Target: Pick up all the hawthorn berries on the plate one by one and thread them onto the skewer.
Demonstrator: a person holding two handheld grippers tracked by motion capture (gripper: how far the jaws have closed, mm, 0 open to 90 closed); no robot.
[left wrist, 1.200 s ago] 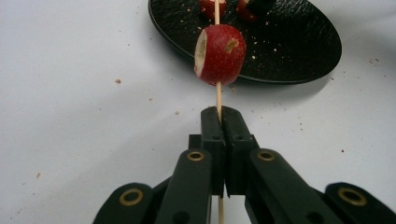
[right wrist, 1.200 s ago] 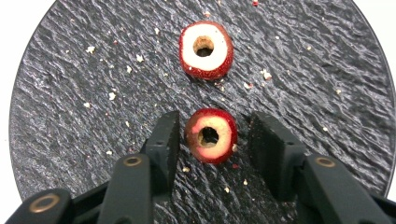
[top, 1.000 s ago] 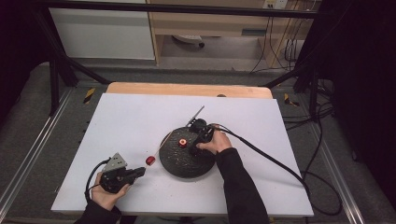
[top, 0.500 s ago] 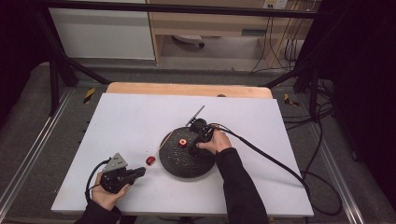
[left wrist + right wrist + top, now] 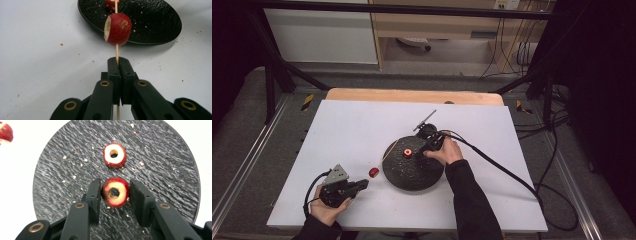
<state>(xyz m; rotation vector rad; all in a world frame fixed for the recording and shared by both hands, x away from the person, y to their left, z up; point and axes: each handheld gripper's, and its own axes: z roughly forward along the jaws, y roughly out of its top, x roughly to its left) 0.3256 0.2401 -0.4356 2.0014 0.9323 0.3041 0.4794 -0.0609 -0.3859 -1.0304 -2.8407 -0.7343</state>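
Over on the left, the left gripper point(image 5: 117, 65) is clamped tight on a thin wooden skewer point(image 5: 116, 51) carrying one red fruit slice point(image 5: 118, 29), held low near the plate's left edge. To its right, the right gripper point(image 5: 114, 192) has just finished closing on a cored slice point(image 5: 115, 192) lying on the black plate point(image 5: 412, 172), so I'd guess that piece gets threaded next, with another ring point(image 5: 114, 155) waiting beyond it. All this sits on a white tabletop point(image 5: 362, 125) ringed by dark cables and pale cabinets.
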